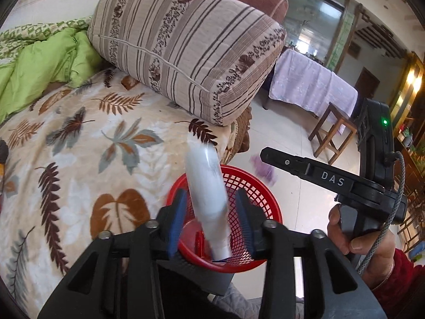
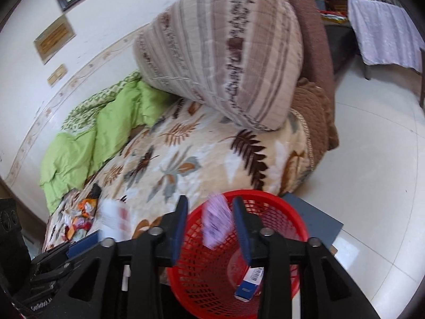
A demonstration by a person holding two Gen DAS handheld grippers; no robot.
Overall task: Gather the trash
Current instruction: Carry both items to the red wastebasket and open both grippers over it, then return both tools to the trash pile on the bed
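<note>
I was working in a bedroom with a pale tiled floor (image 2: 372, 146), at the edge of a bed under a cream fleece blanket printed with brown leaves (image 1: 79, 146).

Nearest, my left gripper (image 1: 209, 220) stood partly open over the red plastic mesh basket (image 1: 265, 204), and a blurred white plastic bottle (image 1: 207, 194) hung between its jaws, apparently free of the pads and tipping into the basket. My right gripper (image 2: 209, 228) was likewise parted, a blurred lilac packet (image 2: 216, 223) loose between its jaws above the same basket.

Both pieces looked light; I judged the bottle slick and crushable, best pinched mid-body, the packet soft.

Further off, crumpled colourful wrappers (image 2: 82, 215) lay on the blanket. Beyond, the big striped quilted cushion (image 1: 186, 47) and green duvet (image 1: 39, 66) stood clear of my way.
</note>
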